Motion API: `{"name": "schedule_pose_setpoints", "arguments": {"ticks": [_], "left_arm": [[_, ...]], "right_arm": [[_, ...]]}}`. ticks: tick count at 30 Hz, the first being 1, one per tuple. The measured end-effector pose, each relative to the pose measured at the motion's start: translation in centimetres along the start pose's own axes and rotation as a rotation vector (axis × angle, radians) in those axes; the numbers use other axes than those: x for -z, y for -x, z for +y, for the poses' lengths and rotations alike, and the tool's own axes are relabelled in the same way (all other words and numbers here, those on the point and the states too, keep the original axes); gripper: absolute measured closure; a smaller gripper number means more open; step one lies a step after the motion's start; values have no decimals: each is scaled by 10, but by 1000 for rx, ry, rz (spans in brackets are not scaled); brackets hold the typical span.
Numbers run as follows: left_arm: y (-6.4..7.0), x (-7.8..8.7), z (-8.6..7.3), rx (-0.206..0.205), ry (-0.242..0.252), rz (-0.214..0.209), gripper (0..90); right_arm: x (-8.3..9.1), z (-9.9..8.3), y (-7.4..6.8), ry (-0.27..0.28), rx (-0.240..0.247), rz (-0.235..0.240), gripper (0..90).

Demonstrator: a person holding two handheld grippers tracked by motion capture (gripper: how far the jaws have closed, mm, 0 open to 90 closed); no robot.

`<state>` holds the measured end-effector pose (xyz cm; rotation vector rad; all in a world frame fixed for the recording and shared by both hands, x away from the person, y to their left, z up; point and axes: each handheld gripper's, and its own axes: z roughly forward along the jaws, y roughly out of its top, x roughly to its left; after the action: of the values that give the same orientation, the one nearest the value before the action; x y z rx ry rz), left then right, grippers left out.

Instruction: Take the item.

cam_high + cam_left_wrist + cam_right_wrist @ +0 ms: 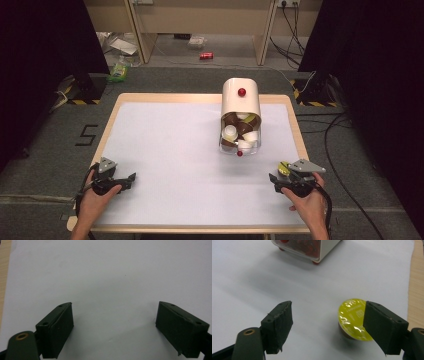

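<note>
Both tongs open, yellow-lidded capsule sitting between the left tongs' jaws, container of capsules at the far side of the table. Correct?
One thing is off: the round capsule with the shiny yellow foil lid sits at the right tongs, not the left, close by one jaw, as the right gripper view shows. The left tongs have only bare white table between the jaws. Both are open, and the white container of brown and white capsules does stand at the far side.

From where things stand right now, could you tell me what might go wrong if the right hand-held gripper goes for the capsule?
The yellow-lidded capsule sits off-centre, against one jaw of the open right hand-held gripper; closing now may nudge it aside or dent its foil. It also lies close to the table edge, so a push might send it off.
</note>
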<state>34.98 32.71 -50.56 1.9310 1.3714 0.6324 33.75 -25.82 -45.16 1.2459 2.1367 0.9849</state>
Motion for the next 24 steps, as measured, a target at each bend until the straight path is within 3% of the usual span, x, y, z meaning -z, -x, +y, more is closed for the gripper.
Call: {"name": "schedule_pose_setpoints", "arguments": {"ticks": [10,24], "left_arm": [[0,0,0,-3,0,3,139],[1,0,0,-4,1,4,140]], "right_arm": [[13,-21,-8,-19,5,-7,212],[18,-44,-10,-93,8,10,202]]}}
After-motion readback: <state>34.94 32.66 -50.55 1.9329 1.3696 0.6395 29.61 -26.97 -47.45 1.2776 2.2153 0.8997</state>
